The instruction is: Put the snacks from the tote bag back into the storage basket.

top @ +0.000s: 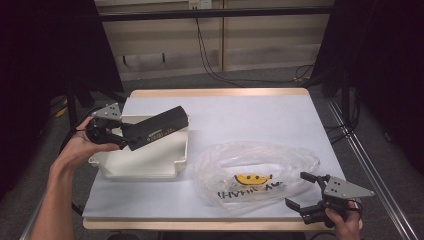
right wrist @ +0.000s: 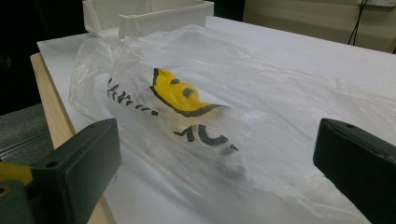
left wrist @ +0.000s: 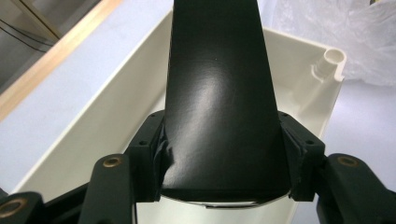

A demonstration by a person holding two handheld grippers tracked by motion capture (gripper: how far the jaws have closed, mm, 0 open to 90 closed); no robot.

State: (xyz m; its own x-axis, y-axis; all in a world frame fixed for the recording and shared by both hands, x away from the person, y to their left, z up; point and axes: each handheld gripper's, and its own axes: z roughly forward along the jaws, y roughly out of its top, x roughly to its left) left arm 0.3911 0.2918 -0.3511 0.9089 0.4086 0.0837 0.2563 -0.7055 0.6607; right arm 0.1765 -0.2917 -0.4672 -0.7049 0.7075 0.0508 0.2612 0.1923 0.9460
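My left gripper (top: pixel 125 136) is shut on one end of a long black box (top: pixel 159 127). It holds the box slanted over a white plastic bin (top: pixel 181 162) at the table's left. In the left gripper view the black box (left wrist: pixel 219 88) sits clamped between both jaws of the left gripper (left wrist: pixel 224 156), with the bin's rim (left wrist: pixel 299 70) beneath it. A clear plastic bag (top: pixel 260 165) with a yellow smiley print lies at the centre right. My right gripper (top: pixel 298 190) stands open at the front right corner, just short of the bag (right wrist: pixel 261 102), with nothing between the jaws of this gripper (right wrist: pixel 219 161).
The white table top (top: pixel 240 112) stretches bare behind the bag and bin. Its wooden front edge (right wrist: pixel 51 102) runs close to my right gripper. The white bin (right wrist: pixel 149 16) stands beyond the bag. Dark stands and cables surround the table.
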